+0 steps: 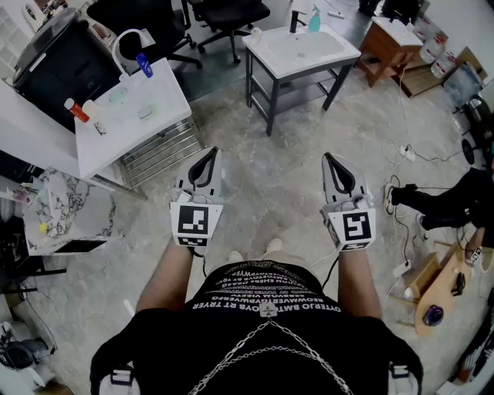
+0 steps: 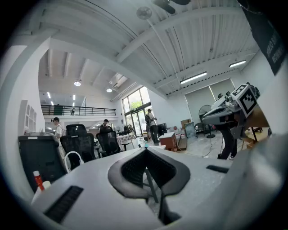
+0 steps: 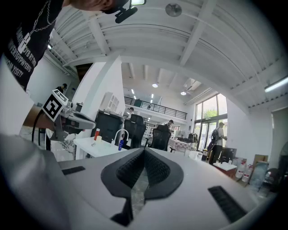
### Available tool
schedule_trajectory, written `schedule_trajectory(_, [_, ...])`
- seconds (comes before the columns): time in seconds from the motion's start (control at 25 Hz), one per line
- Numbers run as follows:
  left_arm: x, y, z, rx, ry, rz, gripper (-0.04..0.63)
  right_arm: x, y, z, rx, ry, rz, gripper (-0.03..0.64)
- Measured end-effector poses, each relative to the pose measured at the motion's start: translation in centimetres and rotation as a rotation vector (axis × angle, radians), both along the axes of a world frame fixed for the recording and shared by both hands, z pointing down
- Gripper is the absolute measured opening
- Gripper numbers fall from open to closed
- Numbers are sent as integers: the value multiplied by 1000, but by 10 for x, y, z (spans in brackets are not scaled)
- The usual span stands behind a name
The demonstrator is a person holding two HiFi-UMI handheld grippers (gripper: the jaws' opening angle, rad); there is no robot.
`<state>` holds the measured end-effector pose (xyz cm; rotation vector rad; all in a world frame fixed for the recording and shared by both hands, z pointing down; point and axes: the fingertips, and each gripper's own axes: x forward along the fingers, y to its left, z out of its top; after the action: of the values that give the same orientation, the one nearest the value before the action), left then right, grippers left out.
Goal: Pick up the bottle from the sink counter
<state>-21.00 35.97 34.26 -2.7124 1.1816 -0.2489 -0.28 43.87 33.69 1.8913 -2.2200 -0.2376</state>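
The left tool and the right tool are held side by side at waist height over the stone-pattern floor, well apart from each other and both pointing forward. In each gripper view the two jaws meet at the tips: both tools are fully closed and hold nothing.

Sink counter: stands ahead of the operator, well apart from both tools, and is white-topped on a dark frame.
- Teal bottle: upright at the far edge of this counter, just beside the black faucet, on that faucet's right.
- The basin takes up the middle of the top.

Second counter: white, ahead and to the operator's left.
- White arched faucet: at the far edge.
- Blue bottle: just beside that faucet.
- Red-capped bottle: near the left edge, tilted as seen in the head view.

Black office chairs stand beyond both counters. A wooden cabinet stands to the right of the sink counter. White cables lie on the floor at the right.
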Motion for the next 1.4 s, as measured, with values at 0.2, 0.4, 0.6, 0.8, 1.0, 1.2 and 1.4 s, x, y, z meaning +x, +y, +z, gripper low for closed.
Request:
schedule_trajectory(0.2, [44, -14, -5, 22, 11, -23, 5, 44, -18, 6, -52, -32, -32, -3])
schedule_trajectory(0.4, [71, -29, -3, 48, 0, -80, 6, 63, -38, 18, -71, -79, -149, -3])
schedule_trajectory(0.6, [81, -35, -3, 69, -21, -122, 5, 64, -59, 31, -133, -107, -258, 89])
schedule_trajectory(0.8, [85, -65, 7, 46, -40, -156, 5, 77, -90, 36, -130, -140, -255, 190])
schedule_trajectory(1.0, [84, -116, 23, 17, -38, -160, 5, 81, -143, 43, -133, -139, -238, 256])
schedule_trajectory(1.2, [92, -188, 33, 5, -31, -123, 5, 78, -208, 44, -144, -124, -223, 264])
schedule_trajectory(1.4, [99, -260, 28, 6, -19, -61, 5, 66, -267, 39, -153, -129, -214, 264])
